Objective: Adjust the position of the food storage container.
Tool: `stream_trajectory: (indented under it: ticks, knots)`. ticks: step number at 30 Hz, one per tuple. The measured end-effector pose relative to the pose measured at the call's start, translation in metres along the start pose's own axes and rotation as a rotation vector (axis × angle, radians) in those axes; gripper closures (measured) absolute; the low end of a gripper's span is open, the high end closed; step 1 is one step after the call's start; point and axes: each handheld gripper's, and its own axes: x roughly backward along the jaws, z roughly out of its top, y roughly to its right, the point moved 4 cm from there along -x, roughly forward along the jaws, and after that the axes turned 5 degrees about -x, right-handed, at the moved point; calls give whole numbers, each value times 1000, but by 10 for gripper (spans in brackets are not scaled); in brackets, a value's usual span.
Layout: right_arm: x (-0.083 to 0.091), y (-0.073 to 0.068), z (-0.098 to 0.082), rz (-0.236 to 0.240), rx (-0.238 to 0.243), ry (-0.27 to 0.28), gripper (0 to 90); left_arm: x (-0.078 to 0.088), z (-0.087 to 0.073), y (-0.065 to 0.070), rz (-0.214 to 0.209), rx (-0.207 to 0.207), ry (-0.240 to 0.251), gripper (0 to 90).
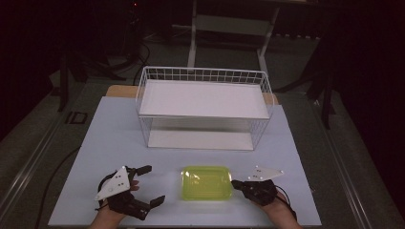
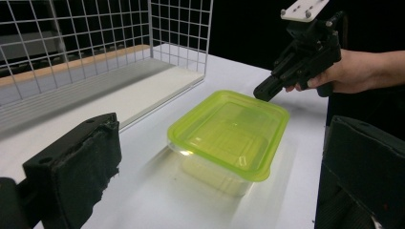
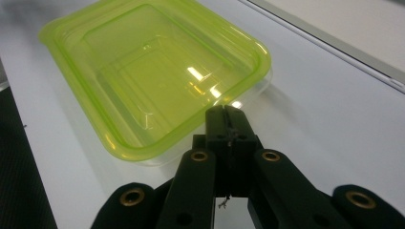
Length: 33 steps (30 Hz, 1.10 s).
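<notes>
**No readable text**

No lettering, label, brand, number or sign can be read on anything in these views; every surface on and around the table looks plain and unmarked.

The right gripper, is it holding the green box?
No, the right gripper is shut with nothing between its jaws, just beside the green box.

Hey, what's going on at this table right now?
A person holds a gripper in each hand beside a yellow-green lidded container on the white table. The right gripper, jaws shut, has its tip at the container's right edge. The left gripper waits open on the other side. A white wire shelf basket stands behind.
</notes>
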Motion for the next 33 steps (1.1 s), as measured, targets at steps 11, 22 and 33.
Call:
stream_trajectory:
  ticks: [11,22,33]
  knots:
    - [-16,-16,14,39,26,-1,900,-1,-1,1,-6,3,-7,1]
    - [-33,-21,25,45,58,2,900,-2,-2,3,-16,3,-15,1]
    - [-36,-22,32,52,66,18,887,-2,-3,3,-11,4,-15,1]
